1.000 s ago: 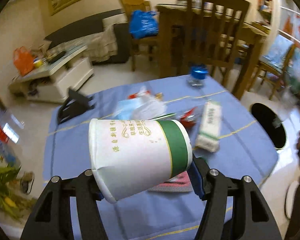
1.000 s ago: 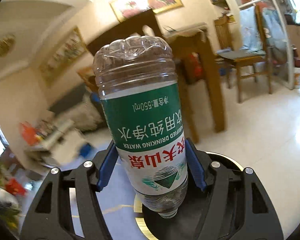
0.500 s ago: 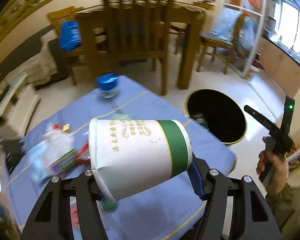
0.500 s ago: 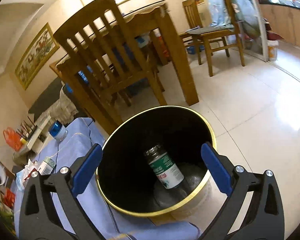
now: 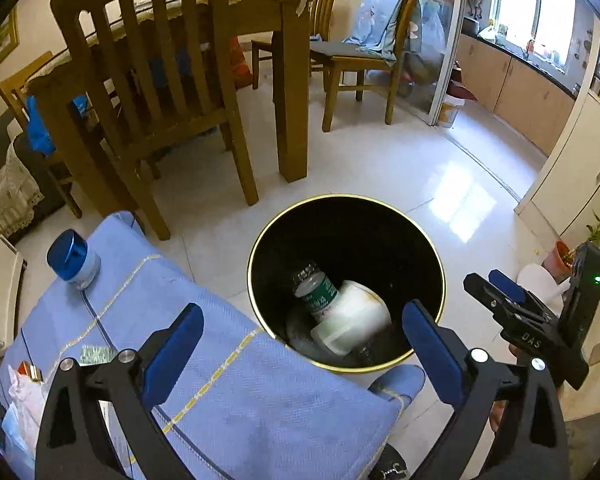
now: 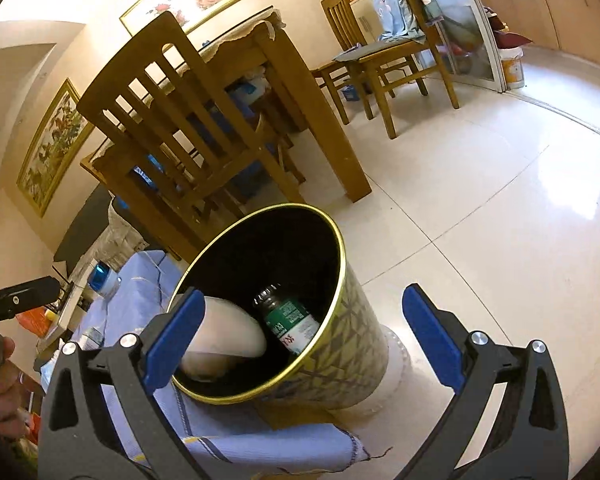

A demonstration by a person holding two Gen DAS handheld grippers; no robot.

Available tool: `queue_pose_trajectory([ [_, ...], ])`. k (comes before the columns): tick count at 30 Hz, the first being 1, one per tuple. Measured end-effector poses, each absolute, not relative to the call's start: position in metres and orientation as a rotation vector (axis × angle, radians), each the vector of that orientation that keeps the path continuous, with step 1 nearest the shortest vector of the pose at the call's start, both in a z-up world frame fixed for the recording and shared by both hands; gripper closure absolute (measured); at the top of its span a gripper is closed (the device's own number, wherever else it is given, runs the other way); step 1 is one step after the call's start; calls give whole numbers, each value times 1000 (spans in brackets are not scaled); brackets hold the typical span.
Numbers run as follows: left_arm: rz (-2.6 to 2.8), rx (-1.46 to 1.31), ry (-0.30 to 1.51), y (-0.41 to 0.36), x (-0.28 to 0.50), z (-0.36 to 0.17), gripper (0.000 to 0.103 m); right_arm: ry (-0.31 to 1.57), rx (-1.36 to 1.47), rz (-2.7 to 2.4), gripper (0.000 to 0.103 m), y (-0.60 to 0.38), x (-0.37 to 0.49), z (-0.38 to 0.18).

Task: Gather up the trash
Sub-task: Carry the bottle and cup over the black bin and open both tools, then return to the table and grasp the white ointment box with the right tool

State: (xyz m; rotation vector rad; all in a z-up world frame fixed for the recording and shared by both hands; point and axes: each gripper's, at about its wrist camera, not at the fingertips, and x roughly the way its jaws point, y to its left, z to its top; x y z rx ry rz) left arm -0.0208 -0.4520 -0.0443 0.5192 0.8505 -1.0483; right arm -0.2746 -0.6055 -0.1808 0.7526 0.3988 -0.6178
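Jaws of the left gripper are opening wide, gripping nothing, and the paper cup is lying below them in the bin against the bottle. Right gripper is hanging spread wide and empty beside that bin.

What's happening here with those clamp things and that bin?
A person is clearing trash off a table covered with a blue cloth, using a hand-held gripper in each hand. Both hover over the black bin beside the table. The left hand-held gripper is just opening, with nothing between its jaws, and the right hand-held gripper is open and empty. A paper cup and a plastic bottle lie in the bin. A blue-lidded jar and some wrappers remain on the table.
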Motion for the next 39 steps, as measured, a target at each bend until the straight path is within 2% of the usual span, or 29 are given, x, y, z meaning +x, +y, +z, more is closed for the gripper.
queue_pose_trajectory([
  [6, -998, 509, 804, -403, -19, -10, 7, 417, 770, -572, 6, -591, -256, -179],
  [11, -838, 496, 630, -312, 0, 34, 7, 466, 762, -454, 6, -555, -206, -154],
  [15, -674, 432, 568, -221, 27, 46, 7, 587, 667, -246, 6, -490, -138, -127],
  [21, -464, 312, 652, -74, 59, 14, 7, 804, 467, 88, 6, -385, -42, -112],
  [24, -397, 259, 706, -22, 63, -10, 7, 878, 492, 120, 6, -356, -8, -113],
  [30, -358, 211, 805, 10, 66, -51, 7, 1008, 461, -91, 7, -316, 52, -121],
  [32, -380, 221, 804, 5, 63, -55, 7, 1071, 432, -158, 13, -307, 65, -135],
  [34, -420, 228, 811, -8, 61, -59, 7, 1113, 391, -204, 26, -303, 70, -150],
  [36, -463, 237, 823, -18, 58, -64, 7, 1089, 353, -211, 30, -301, 66, -155],
  [39, -543, 262, 859, -44, 48, -73, 7, 1064, 352, -176, 50, -310, 50, -153],
])
